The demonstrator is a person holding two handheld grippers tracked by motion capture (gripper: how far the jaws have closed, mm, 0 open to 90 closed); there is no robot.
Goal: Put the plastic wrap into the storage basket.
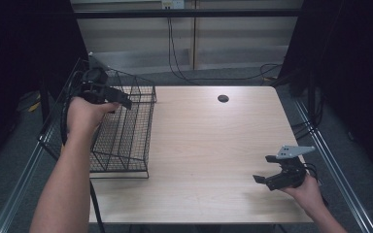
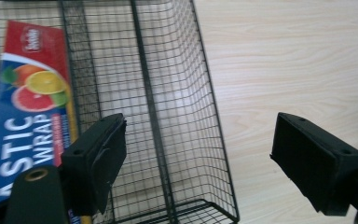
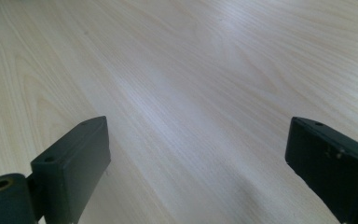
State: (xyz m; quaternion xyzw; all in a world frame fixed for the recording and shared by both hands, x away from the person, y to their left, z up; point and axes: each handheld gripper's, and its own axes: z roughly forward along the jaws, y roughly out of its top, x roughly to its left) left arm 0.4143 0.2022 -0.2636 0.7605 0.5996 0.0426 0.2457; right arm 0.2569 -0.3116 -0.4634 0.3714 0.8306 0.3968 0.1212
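A wooden table [image 1: 213,145] with a pale grain is seen in the middle of the scene. A small round dark hole [image 1: 223,98] is set in the table top, near its far edge. Behind the table, black cables [image 1: 175,58] are hung down along a pale wall [image 1: 136,39] and are laid on the grey floor [image 1: 199,77]. A metal rail [image 1: 337,179] is placed along the right side of the table, and another rail [image 1: 19,184] along its left side. Black curtains [image 1: 349,48] are hung beyond both sides of the table.
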